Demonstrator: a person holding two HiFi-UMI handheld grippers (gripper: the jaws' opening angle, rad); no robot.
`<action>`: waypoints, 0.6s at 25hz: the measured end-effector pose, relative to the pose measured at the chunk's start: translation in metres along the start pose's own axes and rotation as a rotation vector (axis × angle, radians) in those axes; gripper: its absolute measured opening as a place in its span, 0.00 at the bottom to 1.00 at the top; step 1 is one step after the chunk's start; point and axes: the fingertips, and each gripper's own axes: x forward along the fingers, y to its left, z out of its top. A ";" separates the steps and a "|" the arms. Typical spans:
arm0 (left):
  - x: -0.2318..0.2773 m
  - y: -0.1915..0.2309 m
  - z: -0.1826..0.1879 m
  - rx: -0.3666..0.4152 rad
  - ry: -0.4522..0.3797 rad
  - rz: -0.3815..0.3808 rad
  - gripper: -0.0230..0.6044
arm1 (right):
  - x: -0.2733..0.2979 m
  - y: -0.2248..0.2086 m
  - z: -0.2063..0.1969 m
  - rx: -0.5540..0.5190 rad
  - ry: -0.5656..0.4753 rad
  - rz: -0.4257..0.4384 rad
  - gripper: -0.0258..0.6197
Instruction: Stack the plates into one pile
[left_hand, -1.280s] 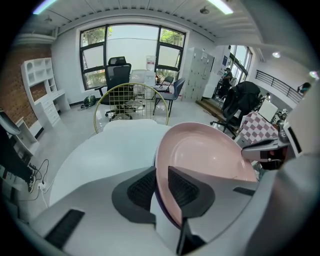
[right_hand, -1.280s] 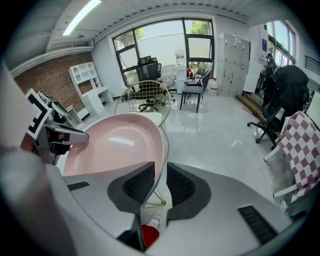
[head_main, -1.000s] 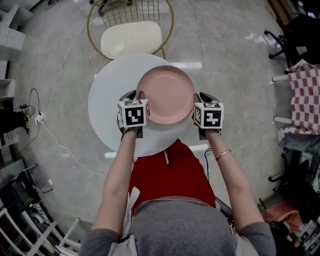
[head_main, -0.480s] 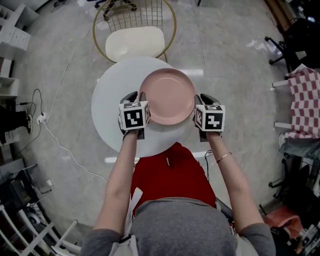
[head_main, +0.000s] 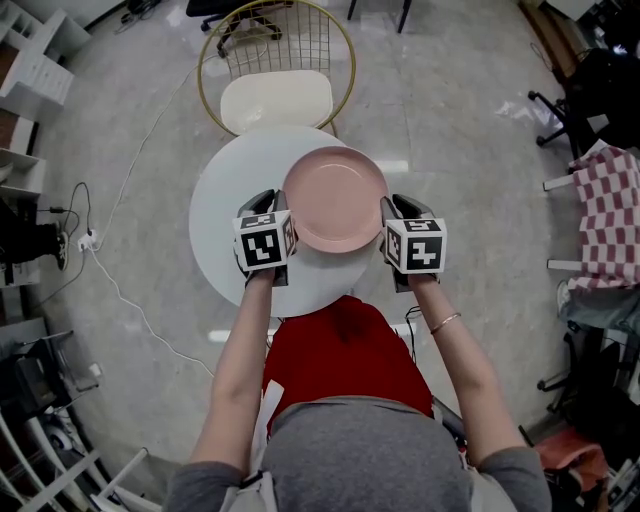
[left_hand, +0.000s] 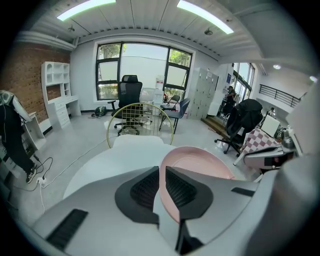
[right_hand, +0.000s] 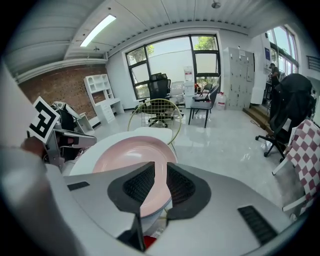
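Observation:
A pink plate (head_main: 335, 198) sits over the right half of the round white table (head_main: 225, 210), its right side past the table's edge. My left gripper (head_main: 276, 214) is at the plate's left rim. Its jaws are closing, and the rim (left_hand: 200, 160) runs between the pads in the left gripper view. My right gripper (head_main: 390, 216) is at the opposite rim, which lies between its pads (right_hand: 132, 152). A pale edge shows under the pink plate in the right gripper view; I cannot tell whether it is another plate.
A chair with a gold wire back and cream seat (head_main: 275, 100) stands just beyond the table. A checked cloth (head_main: 610, 195) hangs at the right. A cable and a power strip (head_main: 85, 240) lie on the floor to the left. My red apron (head_main: 340, 350) is close to the table's near edge.
The head view has shifted, so the chair and table sit lower in the picture. Both grippers stay at the plate's two sides; the left marker cube has turned slightly.

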 end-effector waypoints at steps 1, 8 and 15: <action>-0.004 0.000 0.002 -0.005 -0.011 0.004 0.11 | -0.003 0.002 0.002 -0.006 -0.009 0.009 0.18; -0.035 -0.003 0.009 -0.018 -0.098 0.014 0.07 | -0.032 0.024 0.023 -0.034 -0.124 0.091 0.16; -0.075 -0.004 0.018 -0.010 -0.199 0.041 0.06 | -0.064 0.037 0.045 -0.051 -0.250 0.175 0.11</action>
